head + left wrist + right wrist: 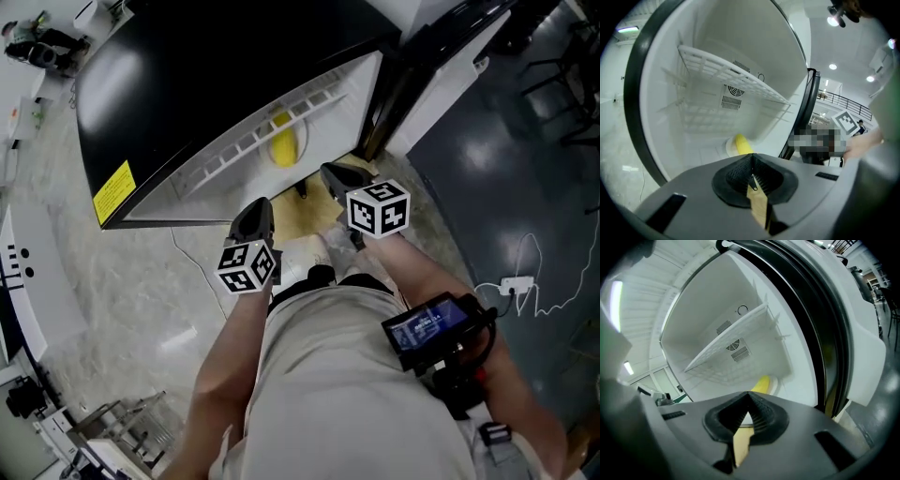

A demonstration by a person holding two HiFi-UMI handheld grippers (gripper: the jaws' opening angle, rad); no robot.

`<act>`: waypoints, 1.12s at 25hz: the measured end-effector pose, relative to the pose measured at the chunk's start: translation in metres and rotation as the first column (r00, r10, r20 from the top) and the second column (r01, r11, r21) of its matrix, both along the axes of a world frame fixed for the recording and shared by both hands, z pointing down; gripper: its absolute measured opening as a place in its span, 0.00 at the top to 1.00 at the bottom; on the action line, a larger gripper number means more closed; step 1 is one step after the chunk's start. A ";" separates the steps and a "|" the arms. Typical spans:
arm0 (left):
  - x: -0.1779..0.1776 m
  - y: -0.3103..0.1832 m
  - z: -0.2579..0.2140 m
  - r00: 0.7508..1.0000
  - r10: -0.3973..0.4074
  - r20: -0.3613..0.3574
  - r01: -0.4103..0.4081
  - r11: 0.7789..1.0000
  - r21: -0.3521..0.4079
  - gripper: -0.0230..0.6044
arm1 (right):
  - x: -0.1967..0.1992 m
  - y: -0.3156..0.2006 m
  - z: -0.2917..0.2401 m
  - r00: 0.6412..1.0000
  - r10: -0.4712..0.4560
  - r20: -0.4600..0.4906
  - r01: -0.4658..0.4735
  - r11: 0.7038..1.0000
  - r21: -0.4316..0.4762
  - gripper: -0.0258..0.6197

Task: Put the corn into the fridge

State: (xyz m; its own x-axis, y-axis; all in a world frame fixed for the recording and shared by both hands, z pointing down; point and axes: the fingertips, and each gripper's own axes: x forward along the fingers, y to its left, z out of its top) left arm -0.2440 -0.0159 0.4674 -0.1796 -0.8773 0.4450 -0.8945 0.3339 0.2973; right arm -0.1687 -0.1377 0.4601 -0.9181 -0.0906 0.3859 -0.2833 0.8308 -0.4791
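Observation:
The yellow corn (283, 142) lies on a white plate on the floor of the open fridge (197, 112), under its wire shelf (272, 122). The left gripper view shows the corn (742, 144) just beyond the jaw tips, and the right gripper view shows the corn (762, 384) in the same way. My left gripper (252, 218) is shut and empty, held outside the fridge opening. My right gripper (336, 176) is also shut with nothing in it, a little closer to the fridge mouth.
The fridge door (450, 66) stands open to the right, with its dark gasket (820, 333) close beside my right gripper. A white wire shelf (731, 75) spans the compartment above the corn. A power strip with its cable (516, 281) lies on the grey floor at right.

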 end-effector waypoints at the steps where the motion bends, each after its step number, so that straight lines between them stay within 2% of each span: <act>1: 0.007 0.006 -0.009 1.000 0.001 0.002 -0.001 1.000 0.007 0.95 | 0.007 0.006 -0.009 1.000 -0.014 0.009 0.014 1.000 0.005 0.95; 5: 0.031 0.022 -0.025 1.000 0.022 -0.015 -0.021 0.999 0.038 0.95 | 0.035 0.019 -0.022 0.999 -0.032 0.013 0.032 0.999 0.013 0.95; 8: 0.042 0.030 -0.035 0.996 0.075 -0.043 -0.071 0.994 0.086 0.95 | 0.041 0.029 -0.031 0.998 -0.058 0.028 0.058 0.998 0.022 0.95; 10: 0.052 0.036 -0.042 0.994 0.107 -0.037 -0.102 0.989 0.104 0.95 | 0.047 0.037 -0.040 0.995 -0.087 0.044 0.086 0.996 0.029 0.95; 14: 0.073 0.044 -0.049 0.990 0.137 -0.021 -0.133 0.984 0.118 0.95 | 0.066 0.050 -0.051 0.991 -0.114 0.063 0.111 0.993 0.038 0.95; 28: 0.109 0.071 -0.064 0.985 0.170 0.021 -0.171 0.977 0.125 0.95 | 0.099 0.094 -0.061 0.985 -0.144 0.093 0.142 0.990 0.024 0.95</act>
State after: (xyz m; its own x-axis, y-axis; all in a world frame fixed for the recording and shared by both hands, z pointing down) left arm -0.1351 0.0549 0.4030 -0.0267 -0.9443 0.3280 -0.9380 0.1371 0.3183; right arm -0.0699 -0.0442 0.3993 -0.9541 0.0384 0.2970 -0.1156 0.8676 -0.4836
